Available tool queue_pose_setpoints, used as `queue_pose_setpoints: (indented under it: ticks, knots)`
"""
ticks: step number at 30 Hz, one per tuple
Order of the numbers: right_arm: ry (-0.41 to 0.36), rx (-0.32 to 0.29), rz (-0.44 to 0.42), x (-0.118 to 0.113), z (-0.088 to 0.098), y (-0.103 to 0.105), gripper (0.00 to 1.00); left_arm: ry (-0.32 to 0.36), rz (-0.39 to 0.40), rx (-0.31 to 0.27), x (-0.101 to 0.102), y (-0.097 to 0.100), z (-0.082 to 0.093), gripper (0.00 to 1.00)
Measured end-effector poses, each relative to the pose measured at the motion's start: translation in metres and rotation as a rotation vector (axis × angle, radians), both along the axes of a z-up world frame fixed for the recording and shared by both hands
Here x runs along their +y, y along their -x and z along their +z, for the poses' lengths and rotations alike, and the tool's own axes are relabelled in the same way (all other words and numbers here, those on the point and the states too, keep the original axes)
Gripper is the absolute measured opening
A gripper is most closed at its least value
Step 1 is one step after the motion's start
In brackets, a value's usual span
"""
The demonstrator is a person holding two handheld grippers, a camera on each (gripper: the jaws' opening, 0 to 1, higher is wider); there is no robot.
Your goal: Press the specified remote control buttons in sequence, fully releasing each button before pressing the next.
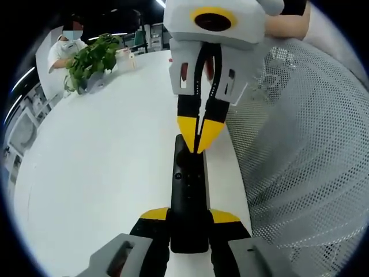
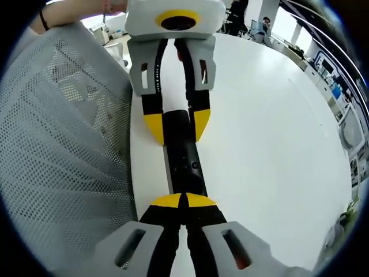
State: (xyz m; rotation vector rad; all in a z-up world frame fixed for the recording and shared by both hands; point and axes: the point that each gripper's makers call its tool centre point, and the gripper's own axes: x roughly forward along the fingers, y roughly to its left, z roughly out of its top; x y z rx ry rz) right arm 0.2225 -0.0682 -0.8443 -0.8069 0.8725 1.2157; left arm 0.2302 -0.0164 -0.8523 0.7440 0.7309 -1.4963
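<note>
A slim black remote [image 1: 187, 184] lies lengthwise near the edge of the white table [image 1: 104, 150]. My left gripper [image 1: 189, 216] is shut on the remote's near end, one yellow tip on each long side. My right gripper [image 1: 199, 133] comes in from above with its yellow tips pressed together, resting on the remote's far end. In the right gripper view, the right gripper [image 2: 183, 201] is shut, its joined tips sitting on the upper face of the remote [image 2: 185, 161] near a small round button. The left gripper [image 2: 177, 124] clamps the opposite end.
A white mesh chair back [image 1: 305, 144] [image 2: 63, 133] stands against the table edge right beside the remote. A green potted plant [image 1: 92, 57] and a small carton [image 1: 125, 59] sit at the far end, by a seated person [image 1: 63, 49]. Bare table [image 2: 259, 127] spreads to the other side.
</note>
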Motion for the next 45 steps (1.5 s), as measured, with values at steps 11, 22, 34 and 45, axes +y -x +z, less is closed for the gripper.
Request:
queue_pose_setpoints:
  ticks: [11,22,34,45]
  knots:
    - [-0.020,-0.016,0.014,0.009,0.000,-0.003,0.00,0.002,0.000,0.001,0.000,0.000,0.000,0.25]
    - [-0.079,0.042,-0.080,0.008,0.000,-0.006,0.00,0.005,0.002,0.003,0.000,0.000,0.000,0.25]
    - [-0.123,0.101,-0.153,0.007,0.000,-0.005,0.00,0.009,0.010,0.005,0.000,0.000,0.000,0.25]
    - [-0.079,0.034,-0.076,0.011,0.001,-0.003,0.00,0.007,0.013,0.003,0.000,0.000,0.001,0.25]
